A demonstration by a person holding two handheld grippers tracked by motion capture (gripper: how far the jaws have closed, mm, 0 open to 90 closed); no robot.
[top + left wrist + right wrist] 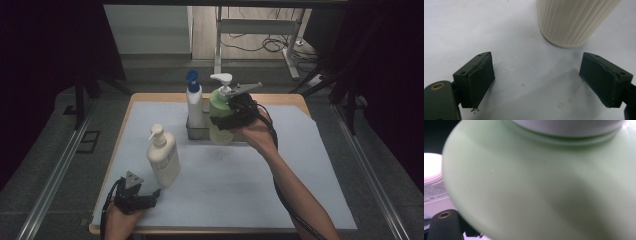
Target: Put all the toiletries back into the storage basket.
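A pale green pump bottle (pixel 218 102) with a white pump head is held upright at the back middle, and my right gripper (pixel 225 120) is shut around its body. Its lower end is at the rim of a small metal basket (pixel 197 132); I cannot tell whether it touches. In the right gripper view the green bottle (pixel 544 185) is pressed close to the camera. A cream ribbed pump bottle (pixel 164 160) stands at the front left. My left gripper (pixel 150 197) rests open on the mat just in front of it, and the cream bottle (pixel 574 22) stands beyond its jaws.
A white bottle with a blue cap (pixel 194 102) stands in the metal basket. A light blue mat (pixel 240 185) covers the wooden table. Rails run along both sides of the table, and a desk frame with cables stands on the floor behind.
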